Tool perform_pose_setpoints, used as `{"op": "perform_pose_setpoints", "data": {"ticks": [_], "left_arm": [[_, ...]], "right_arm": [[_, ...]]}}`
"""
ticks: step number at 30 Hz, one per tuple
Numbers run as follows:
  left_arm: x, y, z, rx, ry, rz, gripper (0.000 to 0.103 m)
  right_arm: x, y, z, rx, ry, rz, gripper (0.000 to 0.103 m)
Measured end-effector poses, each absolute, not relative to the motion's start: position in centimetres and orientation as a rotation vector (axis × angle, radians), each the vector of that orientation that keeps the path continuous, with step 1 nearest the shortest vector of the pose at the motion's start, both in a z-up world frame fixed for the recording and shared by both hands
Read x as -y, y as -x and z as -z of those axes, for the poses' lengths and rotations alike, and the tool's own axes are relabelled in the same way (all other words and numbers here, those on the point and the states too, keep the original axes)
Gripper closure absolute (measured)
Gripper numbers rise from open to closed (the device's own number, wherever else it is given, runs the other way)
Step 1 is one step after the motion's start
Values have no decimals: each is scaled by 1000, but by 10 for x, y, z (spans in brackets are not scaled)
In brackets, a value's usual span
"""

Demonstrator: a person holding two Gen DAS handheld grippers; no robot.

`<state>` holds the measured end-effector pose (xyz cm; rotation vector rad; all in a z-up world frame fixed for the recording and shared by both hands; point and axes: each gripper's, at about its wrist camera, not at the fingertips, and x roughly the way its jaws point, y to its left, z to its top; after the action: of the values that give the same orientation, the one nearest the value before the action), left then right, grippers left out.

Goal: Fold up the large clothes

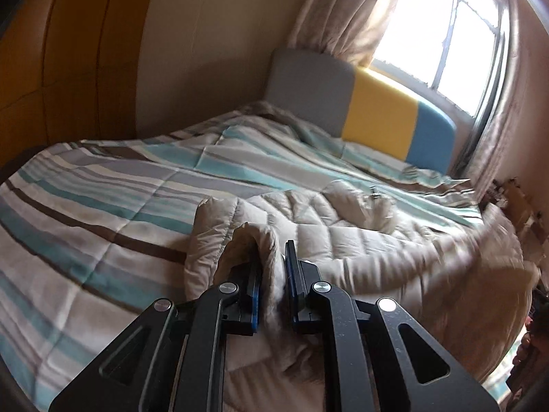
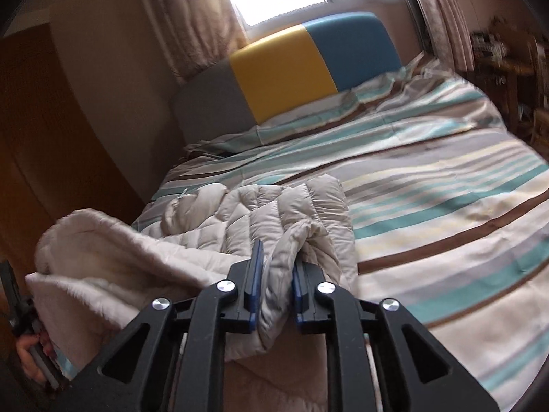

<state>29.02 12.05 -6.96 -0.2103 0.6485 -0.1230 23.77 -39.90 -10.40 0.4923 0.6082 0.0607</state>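
From the left wrist view, the left gripper [image 1: 272,267] is pinching a fold of a beige quilted puffer jacket [image 1: 343,233] between its blue pads; the jaws are standing almost closed, with only the bunched fabric between them. The jacket is lying rumpled on a bed, its shell slightly shiny and stitched into puffy channels, its soft fleecy lining showing where the gripped edge is curling over. Under it, a striped quilted bedspread [image 1: 103,185] is spreading out in bands of teal, grey, cream and brown. A padded headboard [image 1: 374,113] in grey, yellow and blue blocks is standing below a bright window [image 1: 439,34] with patterned curtains.

From the right wrist view, the right gripper [image 2: 276,267] is clamping another thick fold of the jacket [image 2: 274,206], its jaws a little apart around the padded cloth and the pads pressing on it. The jacket is sagging to the left of the frame, where its plush cream lining [image 2: 103,250] is billowing, and at the far left edge a hand [image 2: 31,353] is holding a dark frame, too blurred to make out. The bedspread [image 2: 446,206] is lying fairly smooth to the right.
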Motion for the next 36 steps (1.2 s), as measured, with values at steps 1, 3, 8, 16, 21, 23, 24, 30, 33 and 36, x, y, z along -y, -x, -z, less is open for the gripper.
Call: {"op": "perform_pose_setpoints", "data": {"ticks": [1,3,8,16,21,23,24,30,33,36], "left_arm": [[-121,-299,75,-667,212,116,87],[-123,-314,85,-704,219,90,79],[-140,-316,87,-663,285,75,24],[-186,-269,95,-575,360,7,3],[-176,-260,138,-709,349,73,3],[-171,-264,149,-738,383,115,5],[-167,-266,152,-758,387,121,10],[-137,-260,149,-816,250,172,63],[-133,-235,145,-817,207,209,67],[-136,-209,144,-820,205,226,67]], "right_arm": [[402,-246,109,-615,-503,-52,80],[405,-255,114,-619,-509,-35,71],[420,-252,114,-532,-571,-22,25],[441,-197,127,-524,-576,16,7],[425,-196,168,-685,-634,-96,8],[417,-204,180,-723,-678,-123,20],[412,-207,184,-739,-689,-105,24],[399,-192,178,-734,-637,-113,61],[394,-175,172,-731,-580,-124,66],[392,-151,168,-739,-553,-137,66]]}}
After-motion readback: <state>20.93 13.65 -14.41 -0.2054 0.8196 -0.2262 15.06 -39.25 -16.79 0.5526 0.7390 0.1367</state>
